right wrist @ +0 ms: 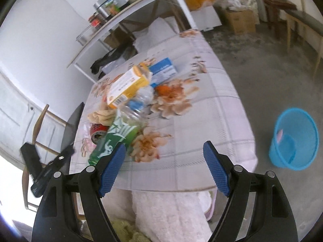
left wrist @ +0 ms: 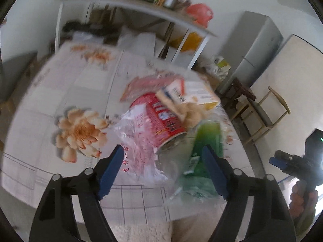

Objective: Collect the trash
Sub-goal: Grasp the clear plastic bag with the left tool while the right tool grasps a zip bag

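Observation:
A heap of trash lies on the floral tablecloth [left wrist: 60,84]: a red can [left wrist: 161,121], a crumpled clear plastic bag [left wrist: 139,141], a green packet [left wrist: 208,141], a yellow-white carton [left wrist: 193,92] and a tan crumpled paper [left wrist: 189,111]. My left gripper [left wrist: 163,171] is open, just short of the bag and the green packet. In the right wrist view the same heap shows the green packet [right wrist: 115,139], a clear bottle [right wrist: 139,102], the carton [right wrist: 129,84], a blue box [right wrist: 163,70] and the can [right wrist: 98,131]. My right gripper [right wrist: 163,169] is open and empty above the table's near edge.
A blue mesh bin [right wrist: 294,139] stands on the concrete floor right of the table. A white shelf table [left wrist: 125,6] with tins stands against the far wall. A wooden chair [left wrist: 262,109] and a grey cabinet [left wrist: 254,46] are at the right. The other gripper [left wrist: 292,161] shows at right.

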